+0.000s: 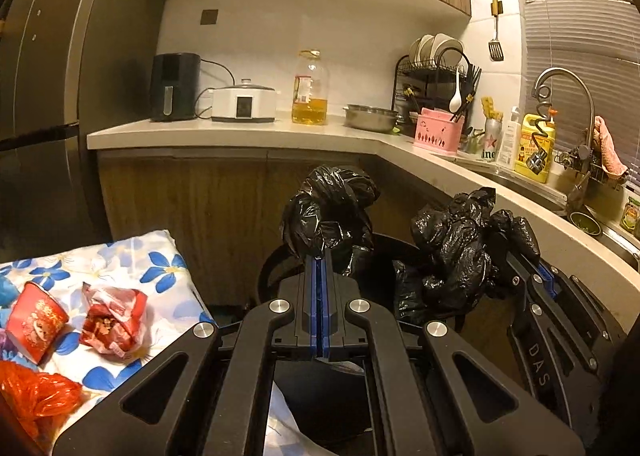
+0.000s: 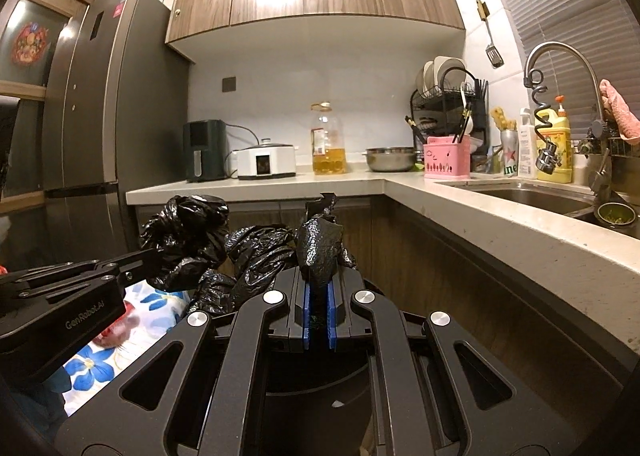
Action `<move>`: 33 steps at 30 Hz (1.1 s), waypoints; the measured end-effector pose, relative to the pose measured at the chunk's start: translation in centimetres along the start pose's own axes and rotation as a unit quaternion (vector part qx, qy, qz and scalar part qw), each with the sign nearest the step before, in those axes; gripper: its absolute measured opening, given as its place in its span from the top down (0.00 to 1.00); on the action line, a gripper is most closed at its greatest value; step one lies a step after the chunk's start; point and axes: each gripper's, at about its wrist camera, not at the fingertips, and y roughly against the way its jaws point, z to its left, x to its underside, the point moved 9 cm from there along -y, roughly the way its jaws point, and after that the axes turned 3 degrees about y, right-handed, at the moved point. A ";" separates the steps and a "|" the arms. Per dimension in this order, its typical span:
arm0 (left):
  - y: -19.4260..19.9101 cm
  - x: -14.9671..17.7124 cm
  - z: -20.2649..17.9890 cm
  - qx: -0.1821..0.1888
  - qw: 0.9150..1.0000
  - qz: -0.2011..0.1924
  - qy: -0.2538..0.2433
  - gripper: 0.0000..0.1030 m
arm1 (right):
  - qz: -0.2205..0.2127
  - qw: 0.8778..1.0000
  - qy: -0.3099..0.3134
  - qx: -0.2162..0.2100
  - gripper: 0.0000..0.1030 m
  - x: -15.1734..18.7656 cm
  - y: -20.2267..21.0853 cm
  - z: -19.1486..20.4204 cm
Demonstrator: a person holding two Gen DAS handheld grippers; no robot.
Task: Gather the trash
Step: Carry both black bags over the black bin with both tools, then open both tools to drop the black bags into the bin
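Left gripper: matte black frame filling the lower centre of its own view, four angled link arms with slotted cut-outs, round silver screws at the joints, blue pads on narrow black fingers. Right gripper: same build in its view. Seen from the side, one body reads "DAS", the other "GenRobot.AI".

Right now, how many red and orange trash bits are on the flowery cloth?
Red: 2, a cup and a wrapper
Orange: 1, a bag
Total: 3
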 end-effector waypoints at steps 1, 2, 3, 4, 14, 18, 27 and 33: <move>-0.3 0.1 0.0 0.001 1.000 0.003 0.000 0.99 | 0.002 1.000 0.001 -0.001 0.93 0.1 -0.2 0.0; -0.7 0.4 0.0 0.001 1.000 0.007 -0.001 0.99 | 0.004 1.000 0.002 0.000 0.93 0.3 -0.4 0.0; -1.0 0.6 0.0 0.002 1.000 0.012 -0.001 0.99 | 0.005 1.000 0.003 0.001 0.93 0.5 -0.6 -0.1; -1.5 0.8 0.0 0.002 1.000 0.016 -0.001 0.99 | 0.006 1.000 0.003 0.002 0.93 0.6 -0.7 0.0; -3.5 2.3 0.5 0.002 0.999 0.045 0.008 0.94 | 0.019 1.000 0.008 0.005 0.60 1.7 -1.9 -0.2; -3.5 2.6 0.9 -0.002 0.999 0.048 0.015 0.69 | 0.019 1.000 0.005 0.010 0.56 1.8 -1.7 -0.7; -1.3 3.1 2.9 -0.062 0.997 0.036 0.019 0.28 | 0.041 0.999 -0.022 0.004 0.37 2.4 -0.7 -1.3; 1.9 3.9 4.3 -0.118 0.993 0.027 0.005 0.16 | 0.059 0.997 -0.044 -0.023 0.26 3.0 1.2 -0.6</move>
